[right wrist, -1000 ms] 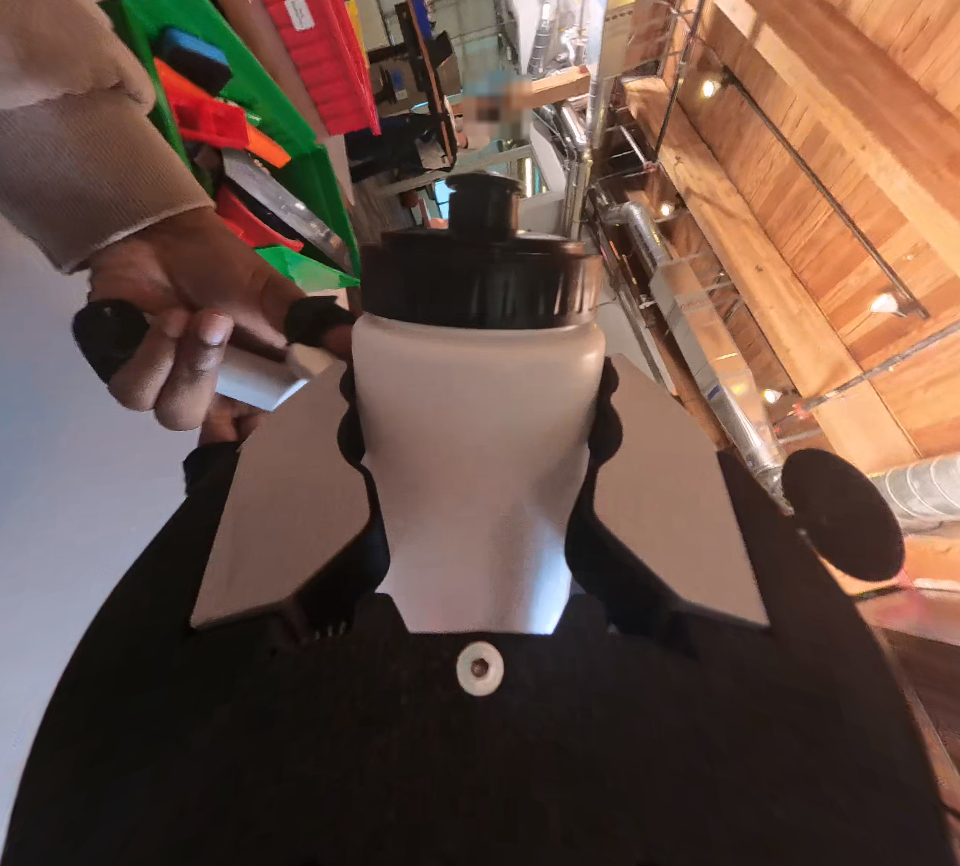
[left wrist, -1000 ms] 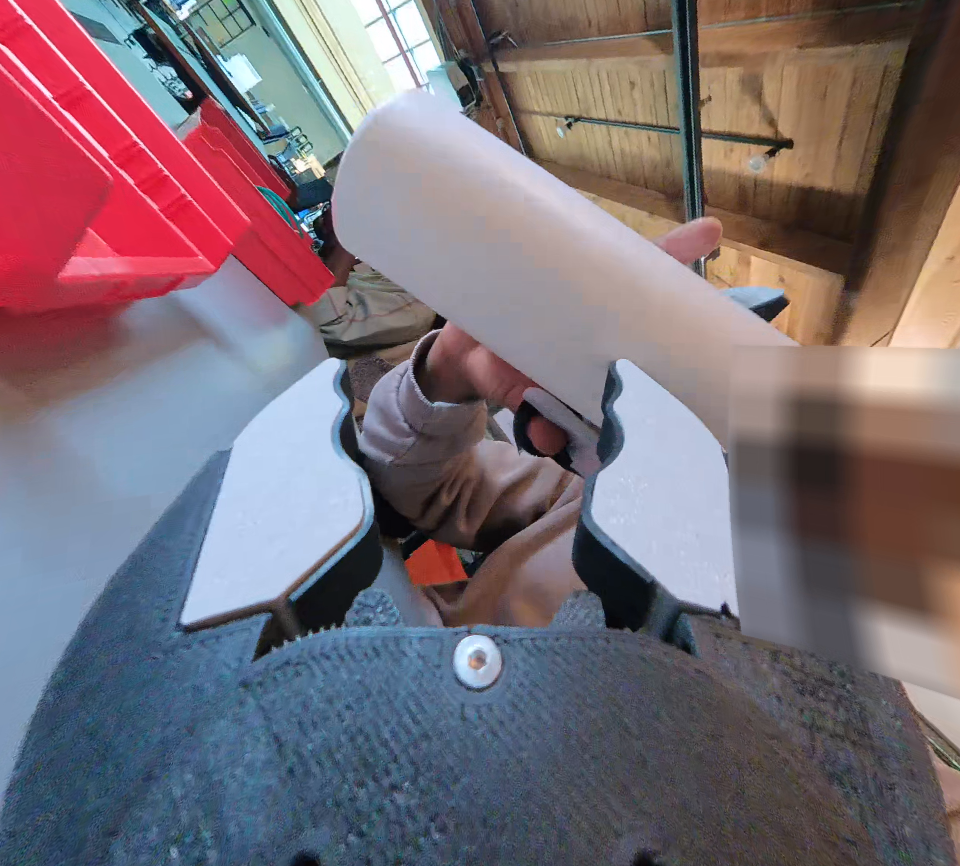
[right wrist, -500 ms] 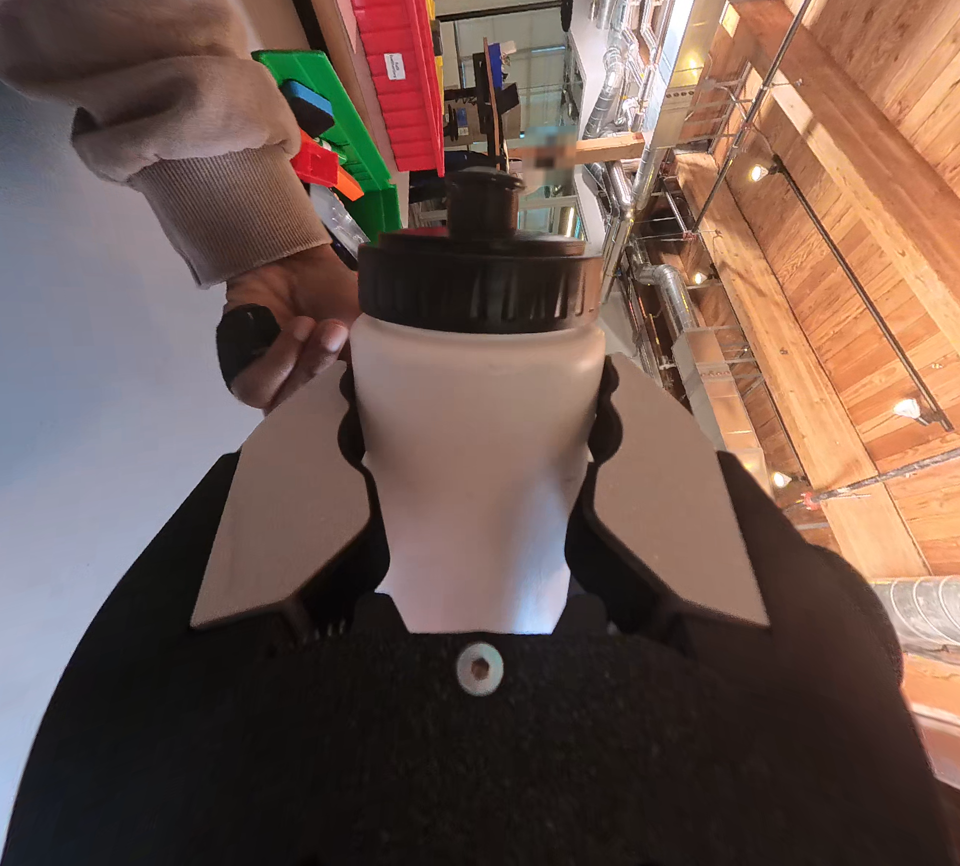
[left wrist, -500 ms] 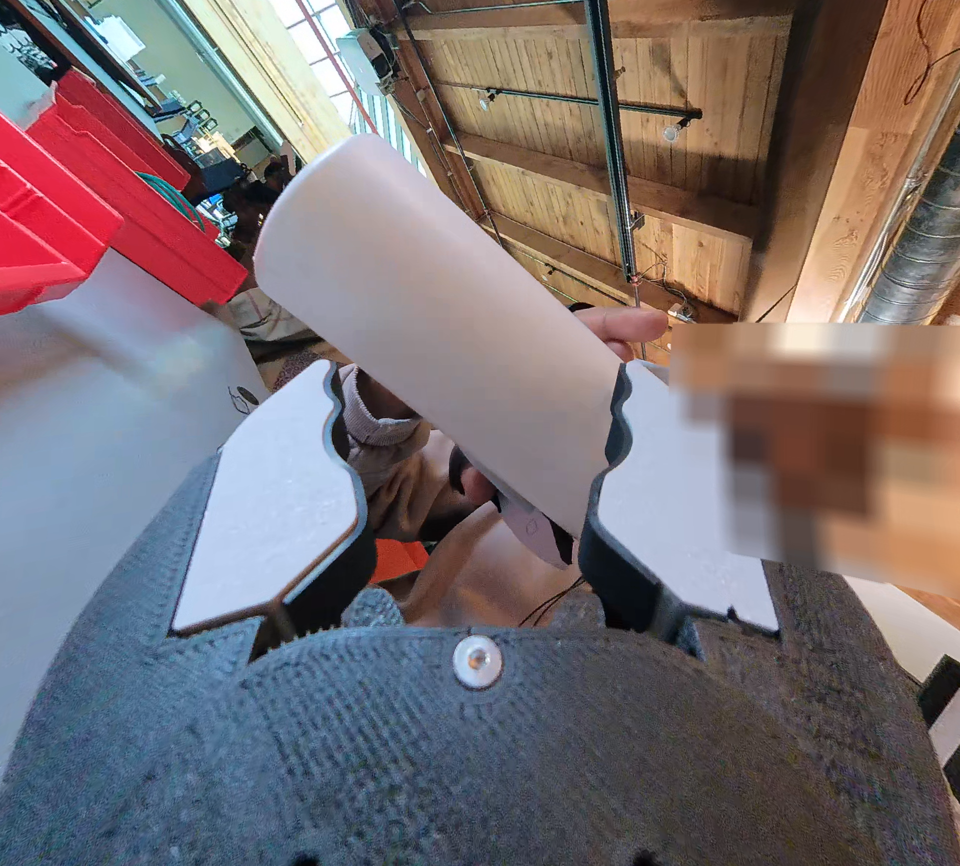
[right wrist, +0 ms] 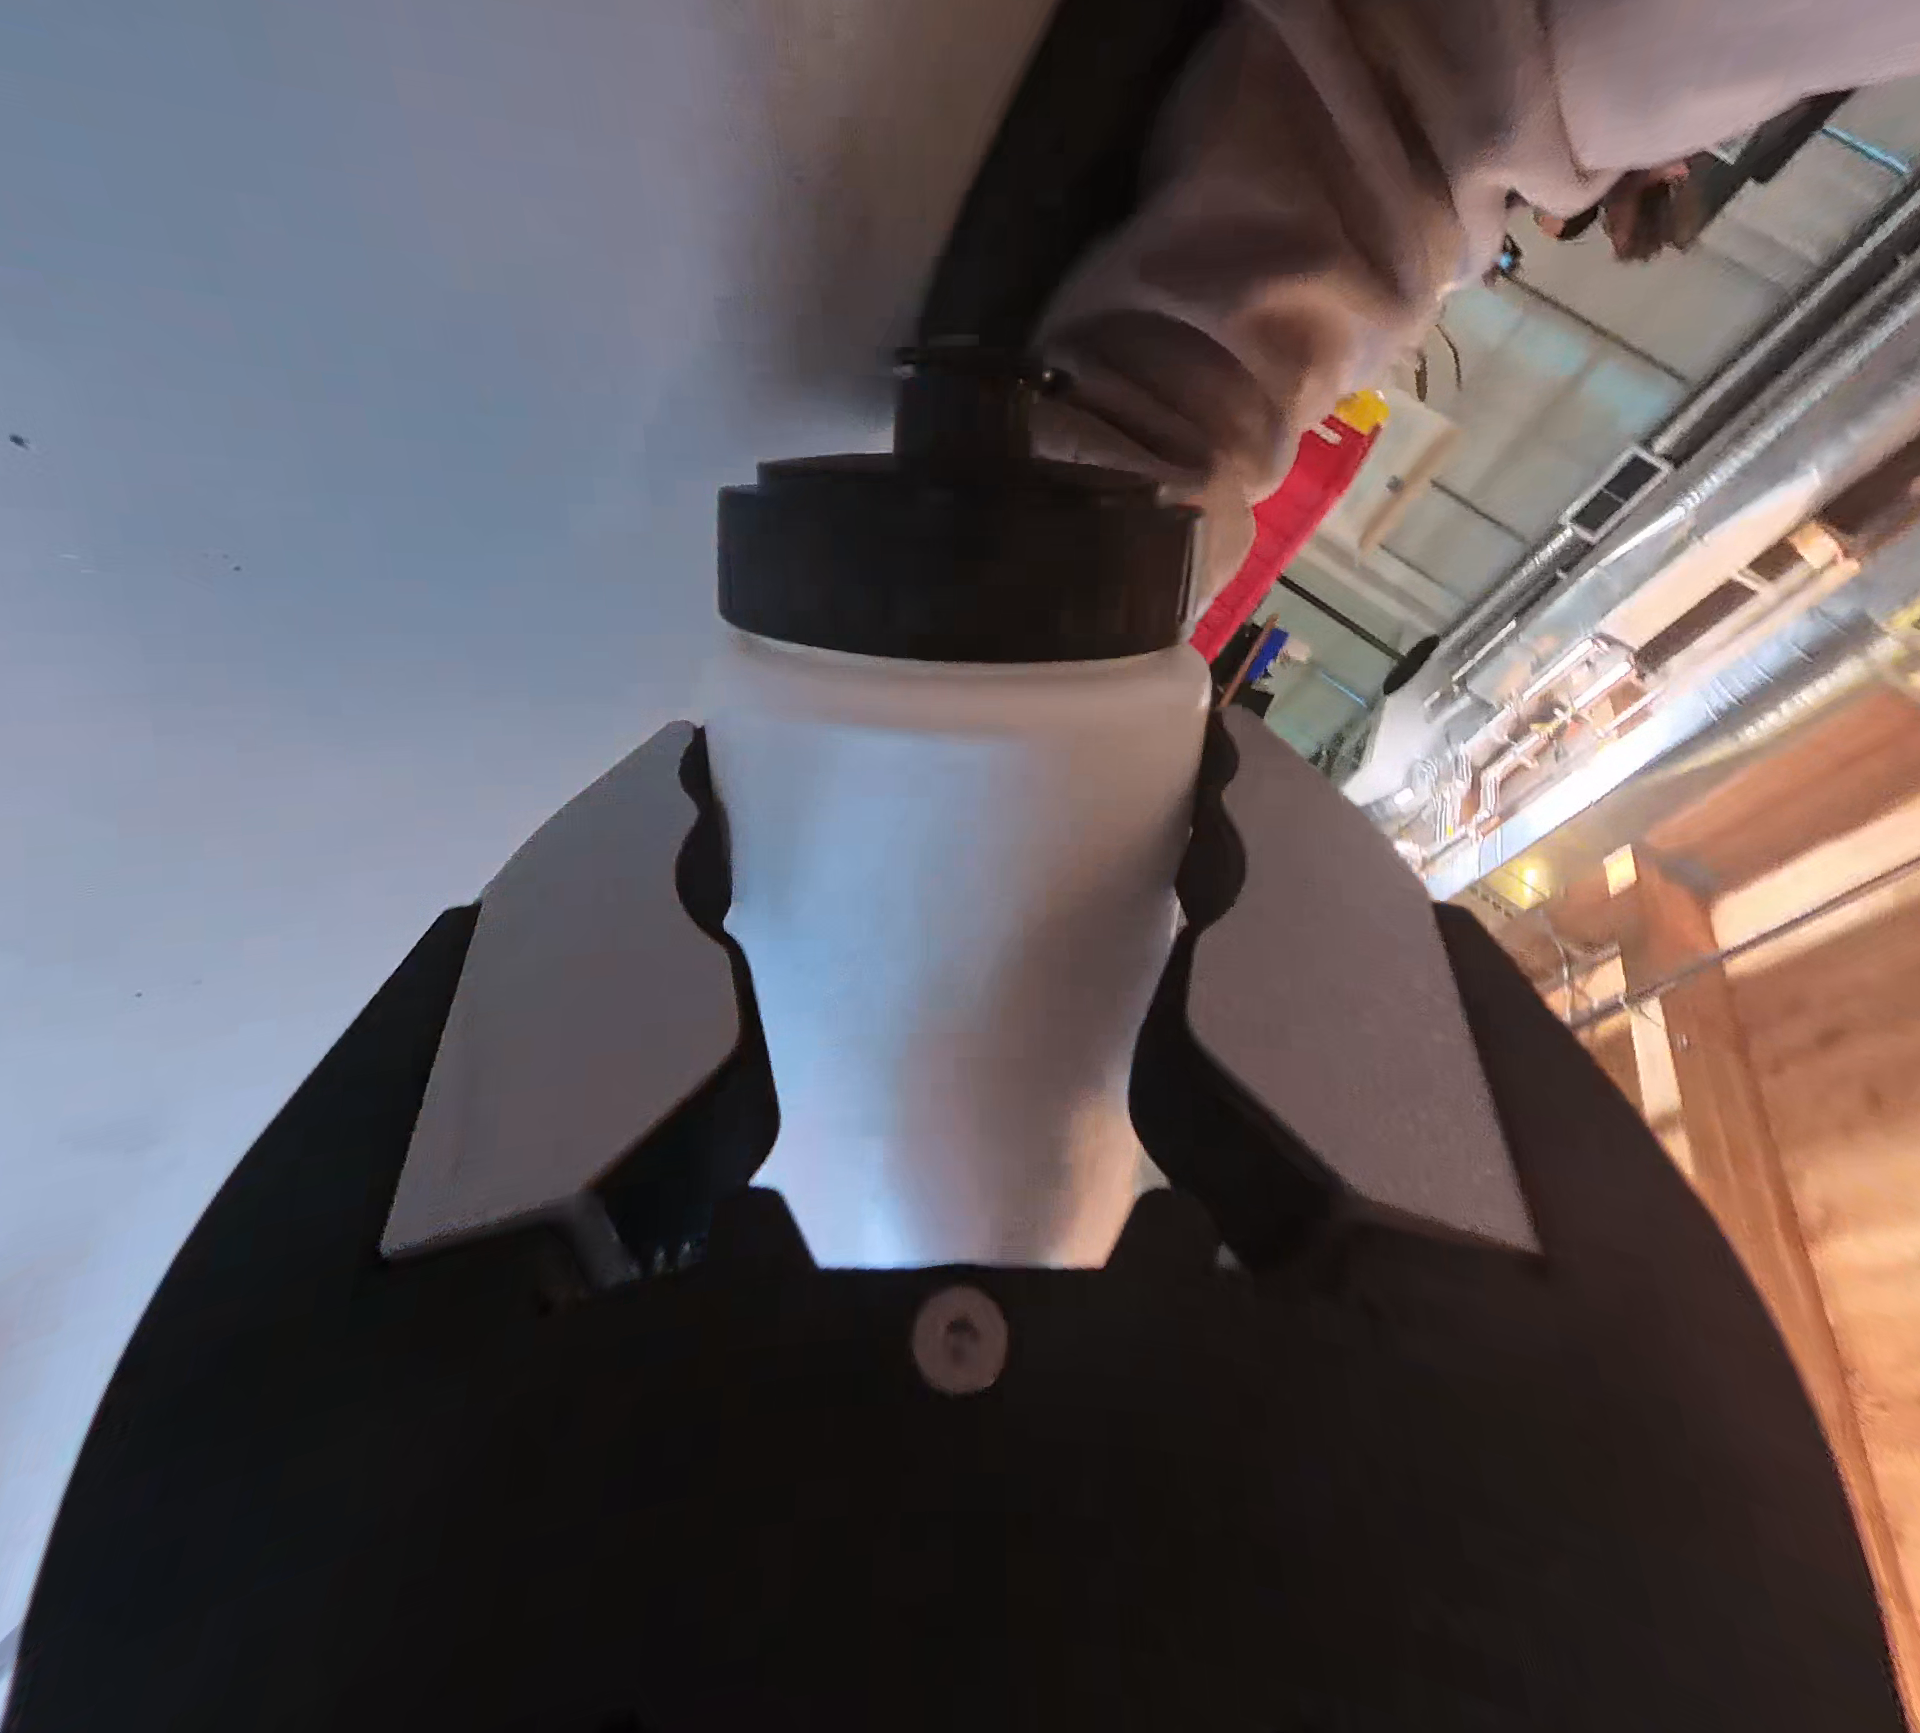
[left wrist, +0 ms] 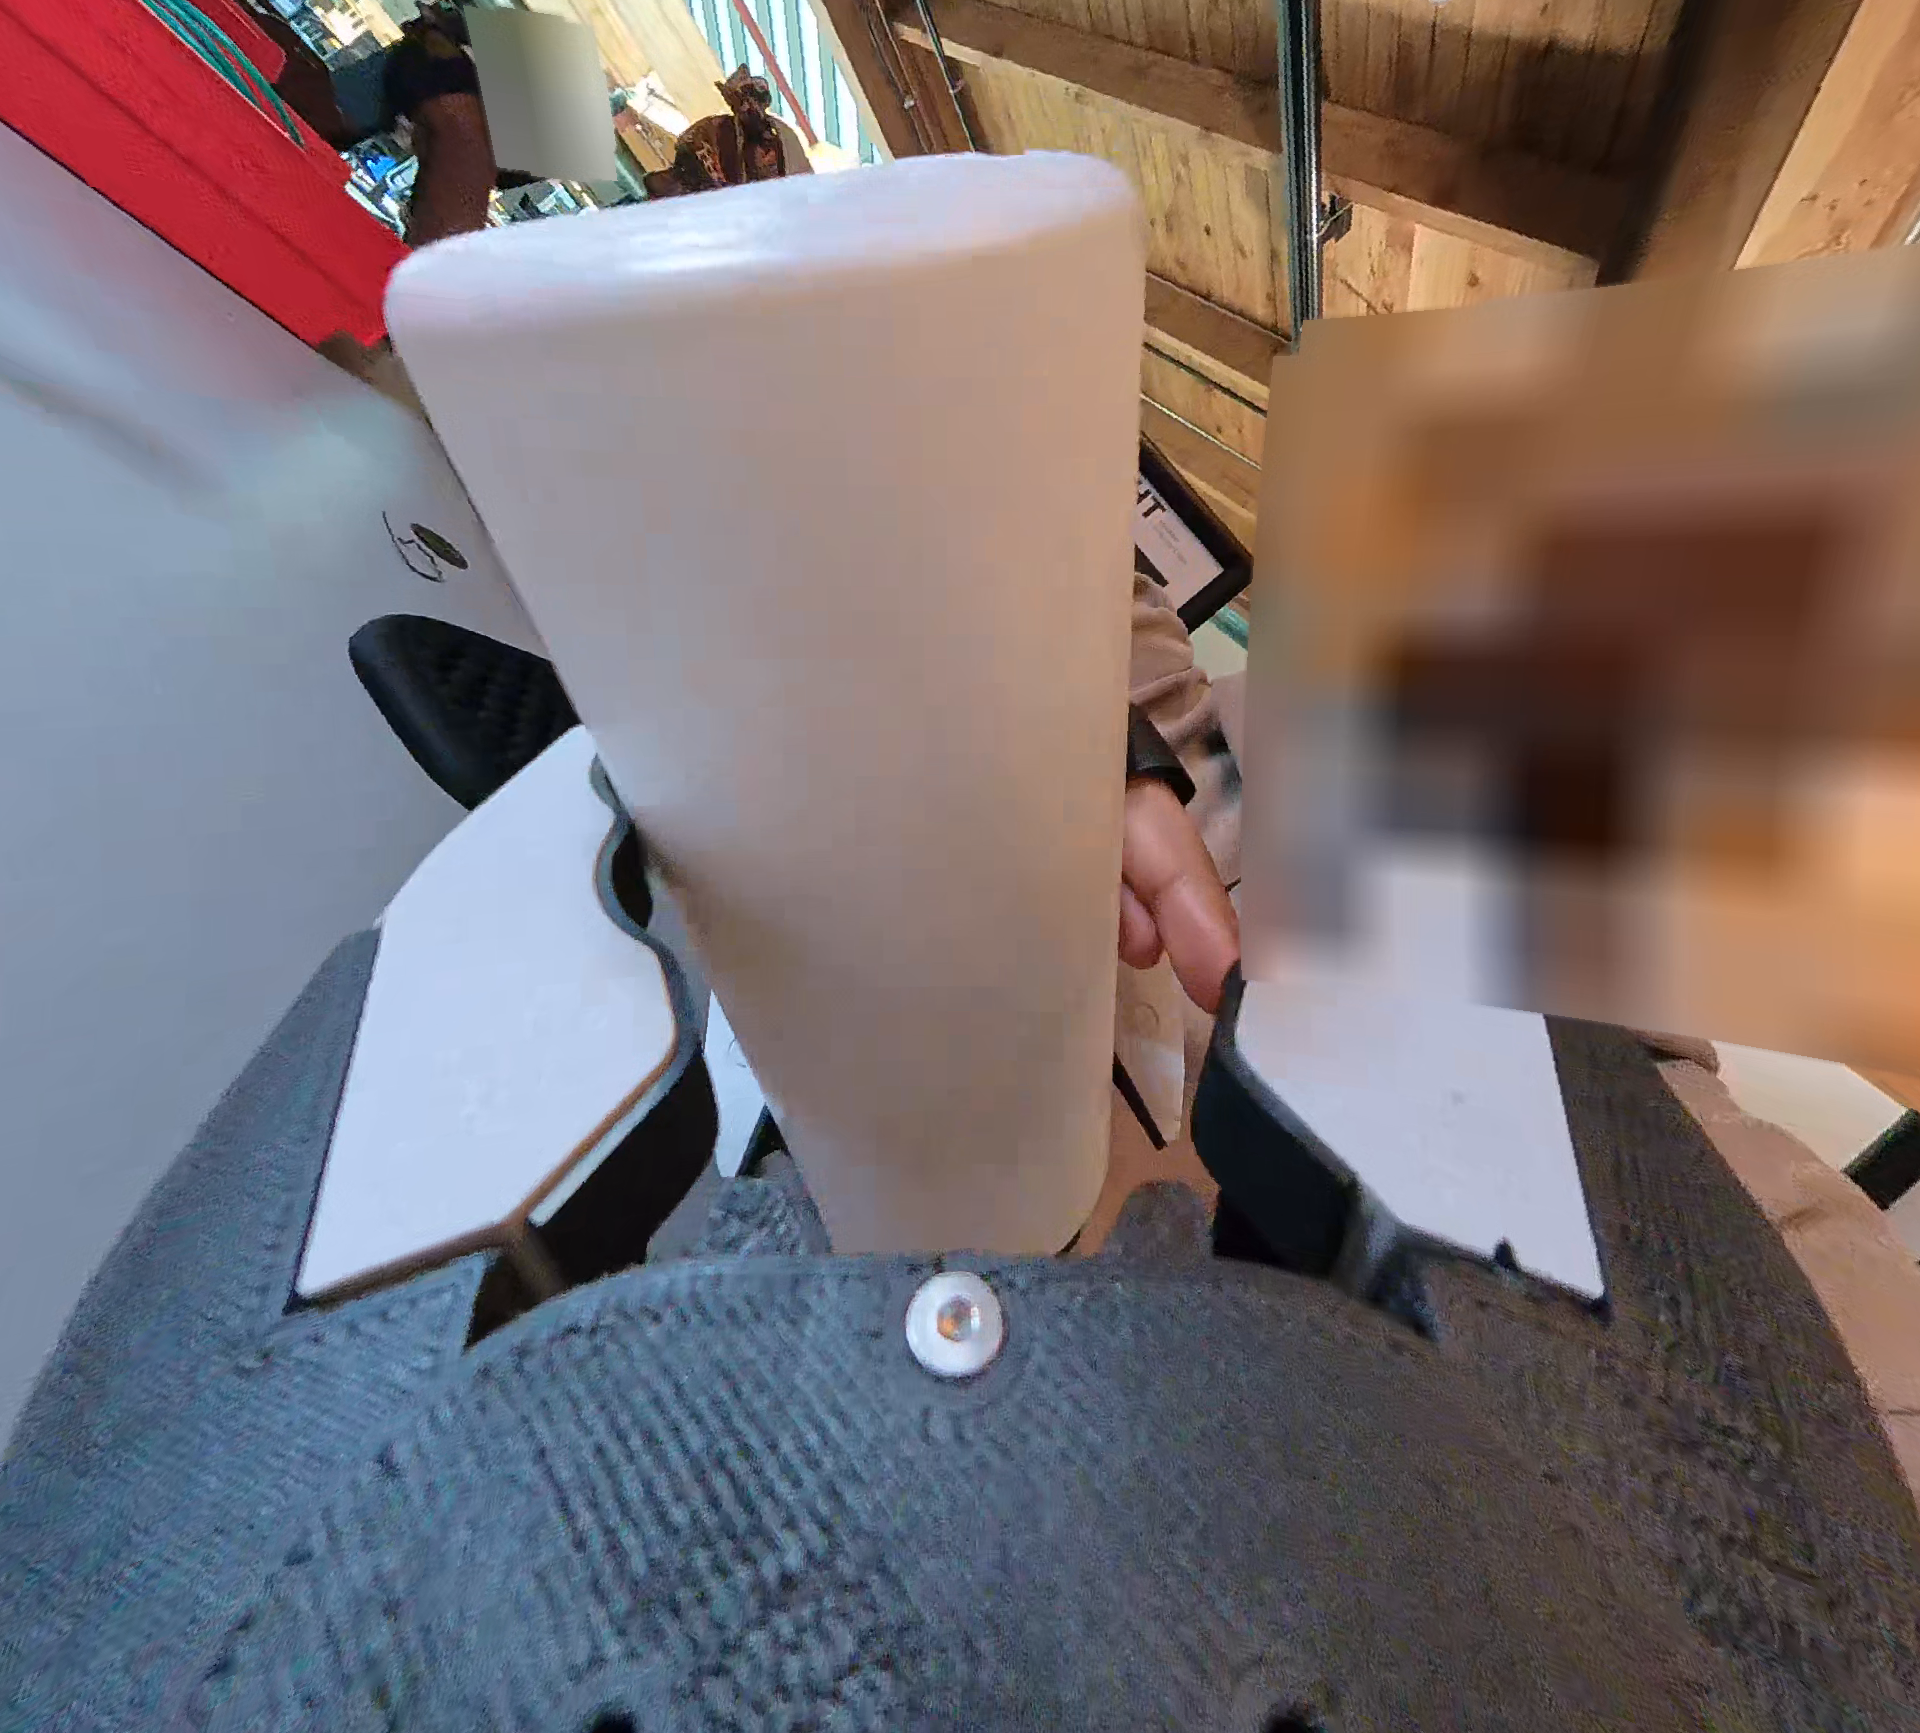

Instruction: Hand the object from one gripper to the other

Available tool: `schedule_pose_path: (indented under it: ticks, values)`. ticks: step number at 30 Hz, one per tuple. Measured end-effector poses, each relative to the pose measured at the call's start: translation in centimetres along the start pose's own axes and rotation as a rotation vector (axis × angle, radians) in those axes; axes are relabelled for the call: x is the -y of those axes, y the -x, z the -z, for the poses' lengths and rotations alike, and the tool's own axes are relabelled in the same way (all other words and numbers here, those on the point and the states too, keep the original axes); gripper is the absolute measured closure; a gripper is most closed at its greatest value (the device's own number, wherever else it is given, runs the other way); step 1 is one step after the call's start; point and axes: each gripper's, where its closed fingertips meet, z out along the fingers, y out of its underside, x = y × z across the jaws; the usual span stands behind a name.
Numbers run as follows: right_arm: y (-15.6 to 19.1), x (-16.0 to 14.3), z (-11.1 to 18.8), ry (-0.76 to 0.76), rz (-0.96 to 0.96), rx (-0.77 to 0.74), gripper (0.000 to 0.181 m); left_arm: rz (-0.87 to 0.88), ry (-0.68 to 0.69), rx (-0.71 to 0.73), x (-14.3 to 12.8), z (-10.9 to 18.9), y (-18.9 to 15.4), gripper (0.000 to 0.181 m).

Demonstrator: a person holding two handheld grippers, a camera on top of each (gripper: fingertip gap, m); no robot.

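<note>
A white plastic bottle [left wrist: 790,592] with a black screw cap [right wrist: 951,571] is held in the air. My right gripper [right wrist: 956,733] is shut on the bottle [right wrist: 956,904] just below the cap, with both fingers pressed on its sides. In the left wrist view the bottle's flat bottom end points away and its body lies between the fingers of my left gripper [left wrist: 925,883]. The left finger [left wrist: 499,1008] touches the bottle. The right finger [left wrist: 1403,1143] stands off it with a gap, so the left gripper is open around it.
A white table [left wrist: 156,644] fills the left, with red bins [left wrist: 156,94] at its far side. A person's hand [left wrist: 1174,894] and beige sleeve [right wrist: 1299,177] are close behind the bottle. A wooden ceiling [left wrist: 1455,73] is above.
The bottle has swung from slanting across the left gripper's fingers to lying straight between them and deeper in. The right gripper has kept its hold and turned toward the table.
</note>
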Motion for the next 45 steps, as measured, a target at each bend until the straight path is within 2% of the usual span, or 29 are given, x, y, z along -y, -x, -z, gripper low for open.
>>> schedule_pose_path:
  ticks: [3, 6, 9, 12, 14, 16, 19, 21, 24, 28, 29, 30, 33, 37, 40, 42, 45]
  values:
    - [-0.2, 0.3, -0.6, -0.012, 0.028, 0.010, 0.095, 0.008, -0.040, -0.010, 0.3, -0.4, 0.5, 0.079]
    - [-0.2, -0.2, -0.9, 0.023, 0.040, 0.003, 0.095, -0.007, -0.062, -0.016, 0.8, -0.4, 0.3, 0.082]
    - [-1.2, -2.8, -0.1, 0.164, -0.096, -0.076, 0.087, -0.121, -0.089, 0.044, 2.1, 0.4, -0.9, 0.083]
    - [-2.4, -6.3, 2.8, 0.295, -0.452, -0.247, 0.081, -0.269, -0.193, 0.101, 4.7, 2.0, -3.8, 0.083]
    - [-1.5, -8.2, 4.8, 0.326, -0.851, -0.340, 0.088, -0.420, -0.237, 0.173, 6.0, 3.1, -5.6, 0.083]
    - [0.2, -8.0, 5.3, 0.239, -1.249, -0.340, 0.094, -0.598, -0.218, 0.316, 6.7, 3.8, -6.1, 0.083]
    - [1.4, -7.1, 5.3, 0.061, -1.700, -0.347, 0.094, -0.763, -0.164, 0.448, 7.0, 3.7, -6.3, 0.084]
    - [1.1, -6.4, 5.0, -0.087, -1.906, -0.320, 0.091, -0.822, -0.130, 0.470, 6.6, 2.8, -6.3, 0.085]
    - [-0.4, -6.4, 4.2, -0.260, -2.072, -0.301, 0.085, -0.889, -0.044, 0.502, 5.3, 0.9, -5.4, 0.085]
    - [-1.9, -6.7, 1.7, -0.294, -2.066, -0.257, 0.079, -0.939, -0.011, 0.448, 4.0, -1.6, -5.0, 0.084]
    - [-2.2, -6.7, 1.0, -0.294, -2.058, -0.251, 0.082, -0.944, -0.007, 0.436, 3.7, -2.1, -5.0, 0.084]
    - [-2.5, -6.7, 0.6, -0.290, -2.041, -0.252, 0.095, -0.949, 0.005, 0.431, 3.5, -2.4, -4.8, 0.084]
    - [-2.3, -6.9, 0.2, -0.230, -1.983, -0.221, 0.096, -0.983, 0.038, 0.471, 3.1, -2.2, -4.7, 0.084]
    - [0.5, -9.2, 1.9, -0.012, -1.893, -0.225, 0.096, -0.990, 0.072, 0.682, 3.8, 0.4, -3.6, 0.096]
    - [3.3, -11.1, 3.4, 0.230, -1.768, -0.190, 0.096, -0.956, 0.085, 0.789, 4.7, 2.0, -4.0, 0.090]
    - [4.7, -12.1, 4.3, 0.369, -1.650, -0.160, 0.096, -1.022, 0.162, 0.923, 5.0, 3.2, -4.0, 0.089]
    - [6.0, -13.4, 5.3, 0.560, -1.480, -0.070, 0.096, -1.078, 0.365, 1.119, 4.5, 4.6, -2.9, 0.084]
